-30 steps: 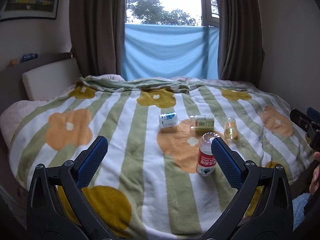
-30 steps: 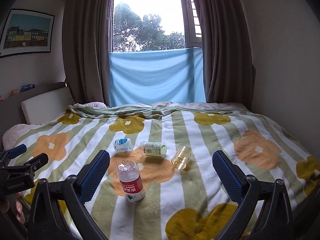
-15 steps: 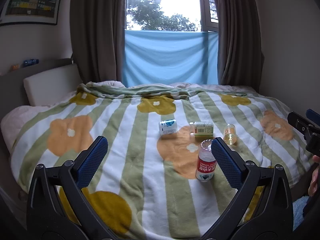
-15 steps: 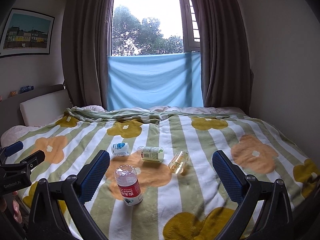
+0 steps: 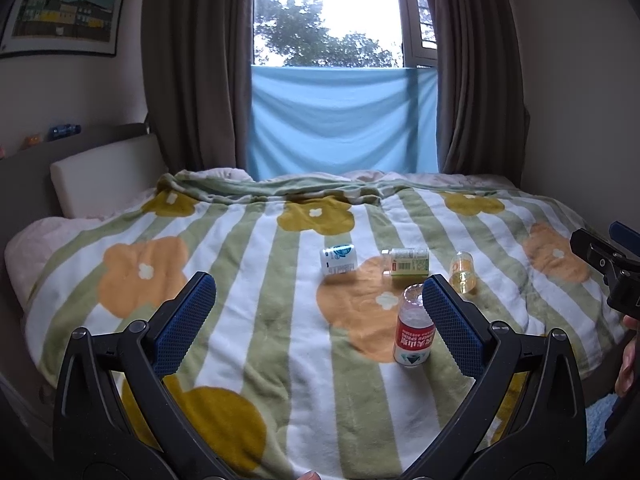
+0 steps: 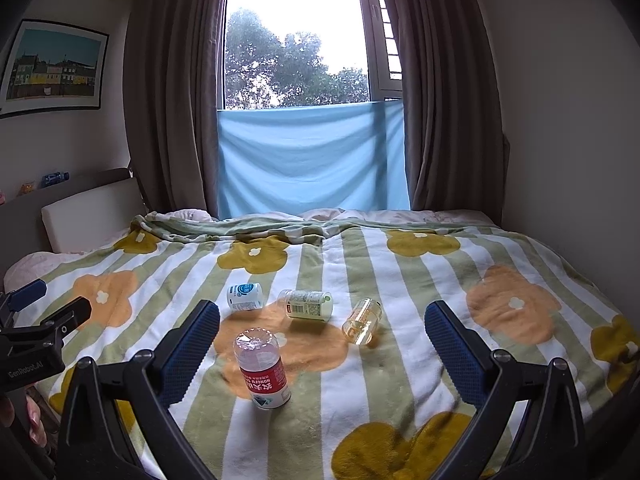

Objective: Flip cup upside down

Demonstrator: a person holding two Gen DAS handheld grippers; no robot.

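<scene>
Both grippers, left [image 5: 318, 306] and right [image 6: 322, 334], have fingers spread wide, holding nothing; red-label bottle [image 6: 262, 368] stands inverted on the bed [image 6: 400, 364].

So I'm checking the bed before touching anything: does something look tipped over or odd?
Yes. Three containers lie on their sides on the blanket: a white bottle, a green-labelled bottle and a clear yellowish cup. The red-labelled bottle stands bottom-up, leaning slightly. No spill shows.
</scene>
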